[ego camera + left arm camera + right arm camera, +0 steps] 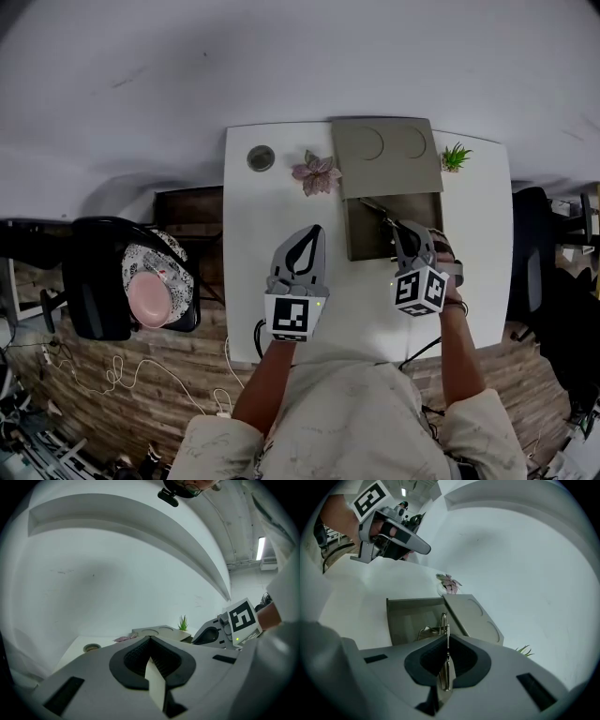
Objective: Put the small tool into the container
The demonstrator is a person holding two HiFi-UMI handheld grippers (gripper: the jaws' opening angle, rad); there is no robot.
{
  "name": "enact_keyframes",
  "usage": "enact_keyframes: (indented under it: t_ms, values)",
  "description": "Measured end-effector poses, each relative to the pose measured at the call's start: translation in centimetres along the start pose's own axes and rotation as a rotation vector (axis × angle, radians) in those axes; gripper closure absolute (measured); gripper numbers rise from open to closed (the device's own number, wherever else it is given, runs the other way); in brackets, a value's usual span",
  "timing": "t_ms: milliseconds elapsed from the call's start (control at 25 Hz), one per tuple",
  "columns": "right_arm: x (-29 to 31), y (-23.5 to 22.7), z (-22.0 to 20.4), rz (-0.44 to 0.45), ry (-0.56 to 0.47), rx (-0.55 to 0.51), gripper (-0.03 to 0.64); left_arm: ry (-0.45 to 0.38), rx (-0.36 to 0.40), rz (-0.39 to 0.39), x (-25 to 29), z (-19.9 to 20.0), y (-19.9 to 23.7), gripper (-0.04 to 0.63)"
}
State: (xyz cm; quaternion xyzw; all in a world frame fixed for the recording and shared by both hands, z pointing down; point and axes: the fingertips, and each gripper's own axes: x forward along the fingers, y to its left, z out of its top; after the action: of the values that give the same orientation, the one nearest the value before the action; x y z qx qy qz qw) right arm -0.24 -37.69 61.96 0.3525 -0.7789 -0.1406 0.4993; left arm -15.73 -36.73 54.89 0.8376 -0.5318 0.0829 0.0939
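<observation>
Over the open container (367, 242), near the far right corner of the tabletop (272, 211), I hold the right gripper (403, 234) with its jaws clamped tight on the small tool (379, 213); that thin metal strip runs straight out past the fingertips, its long axis pointing away from me and a little left; its free end hangs above the box's floor, not resting there as far as I can judge; so the drop lies directly below, and the right gripper is by far the nearer one; the left gripper (309, 239) hangs over the bare middle of the tabletop, jaws together on nothing; I count one tool, one container, one lid (384, 150) at the far edge, one pink plant (316, 173), one green plant (456, 157), one round dish (261, 157) near the far left corner.
</observation>
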Motion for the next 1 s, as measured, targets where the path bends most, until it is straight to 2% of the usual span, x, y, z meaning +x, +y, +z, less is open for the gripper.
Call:
enact_keyframes:
  t_ms: [240, 560, 1000]
  values:
    - [0.8, -0.4, -0.1, -0.017, 0.016, -0.017, 0.598, 0.028, -0.015, -0.003, 0.0, -0.5, -0.1, 0.589]
    - [1.3, -0.5, -0.4, -0.029, 0.031, -0.052, 0.597, 0.009, -0.002, -0.008, 0.3, -0.2, -0.4, 0.589]
    - [1.5, 0.2, -0.4, 0.001, 0.051, -0.039, 0.583, 0.017, -0.001, -0.010, 0.2, -0.4, -0.6, 0.589]
